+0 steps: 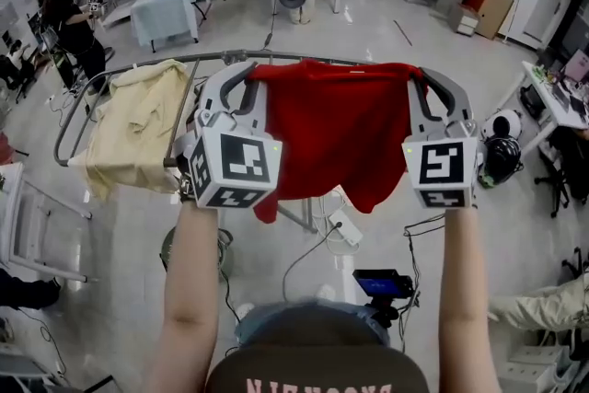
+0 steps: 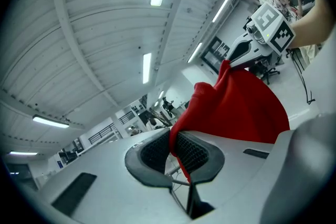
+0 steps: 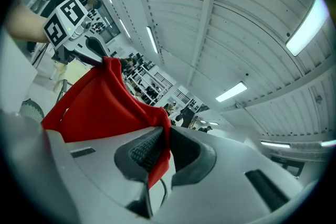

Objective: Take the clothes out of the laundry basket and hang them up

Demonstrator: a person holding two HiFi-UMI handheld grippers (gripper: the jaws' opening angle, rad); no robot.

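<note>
A red shirt [image 1: 336, 133] hangs stretched between my two grippers, just in front of the metal drying rack [image 1: 120, 80]. My left gripper [image 1: 250, 76] is shut on the shirt's left top corner; in the left gripper view the red cloth [image 2: 236, 107] is pinched between the dark pads at the left gripper [image 2: 175, 148]. My right gripper [image 1: 416, 76] is shut on the right top corner; in the right gripper view the red cloth [image 3: 105, 105] runs from the right gripper [image 3: 164, 150] toward the other one. A cream garment [image 1: 138, 124] is draped over the rack's left part.
A green laundry basket [image 1: 170, 246] stands on the floor under my left arm. Cables and a blue-lit device [image 1: 382, 283] lie on the floor below. A person [image 1: 69, 23] stands at the far left near shelves. Desks and chairs line the right side.
</note>
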